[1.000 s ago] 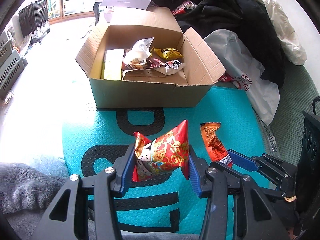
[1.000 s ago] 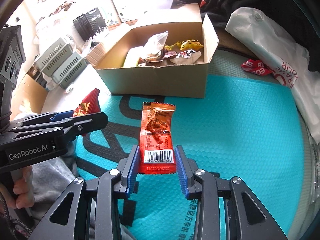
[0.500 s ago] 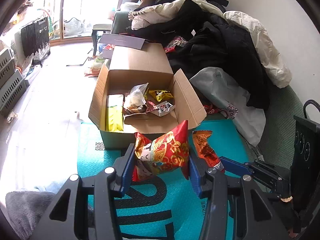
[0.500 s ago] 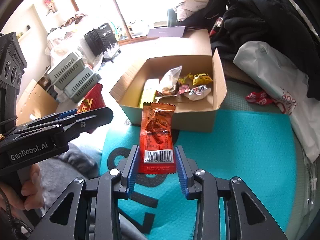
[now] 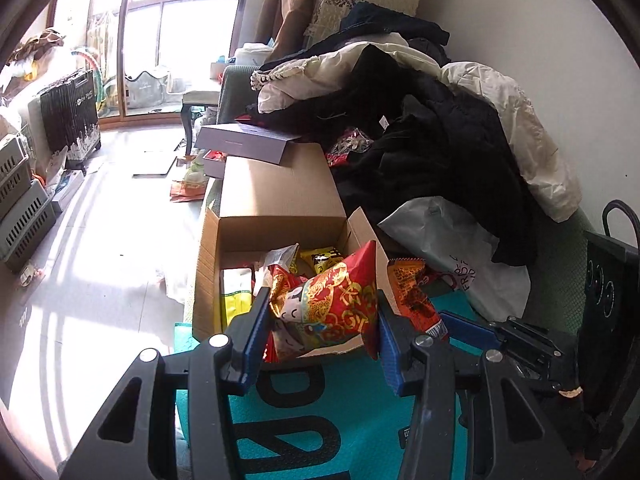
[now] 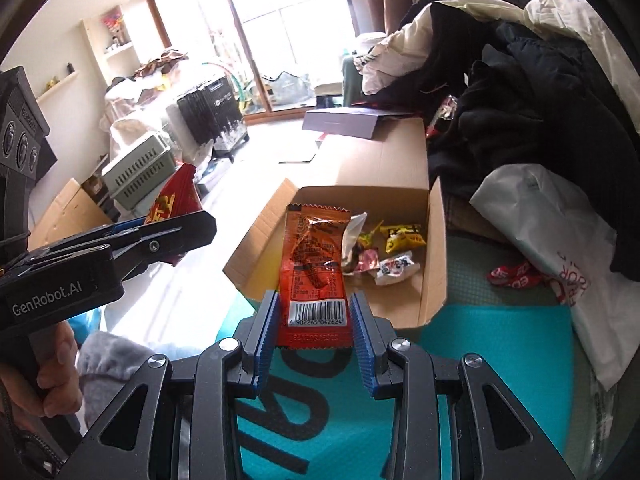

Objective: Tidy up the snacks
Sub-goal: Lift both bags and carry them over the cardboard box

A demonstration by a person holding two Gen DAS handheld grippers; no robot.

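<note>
My left gripper (image 5: 322, 332) is shut on a red and gold snack bag (image 5: 326, 304) and holds it in the air in front of the open cardboard box (image 5: 280, 200). My right gripper (image 6: 314, 332) is shut on an orange snack packet (image 6: 314, 256) by its barcode end, held up before the same box (image 6: 436, 264). The box holds several small snacks, among them a yellow packet (image 6: 402, 236) and a clear bag (image 6: 352, 232). The orange packet also shows in the left wrist view (image 5: 412, 292), and the red bag in the right wrist view (image 6: 174, 200).
The box stands on a teal mat (image 6: 492, 360). A white plastic bag (image 6: 560, 248) and a pile of dark and white clothes (image 5: 432, 120) lie to the right. A purple flat box (image 5: 248, 142) rests on the far flap. Grey crates (image 5: 20, 208) and a black suitcase stand left.
Both grippers have lifted with their snacks, up from the teal mat and toward the box. The box now sits lower and closer behind each snack.
</note>
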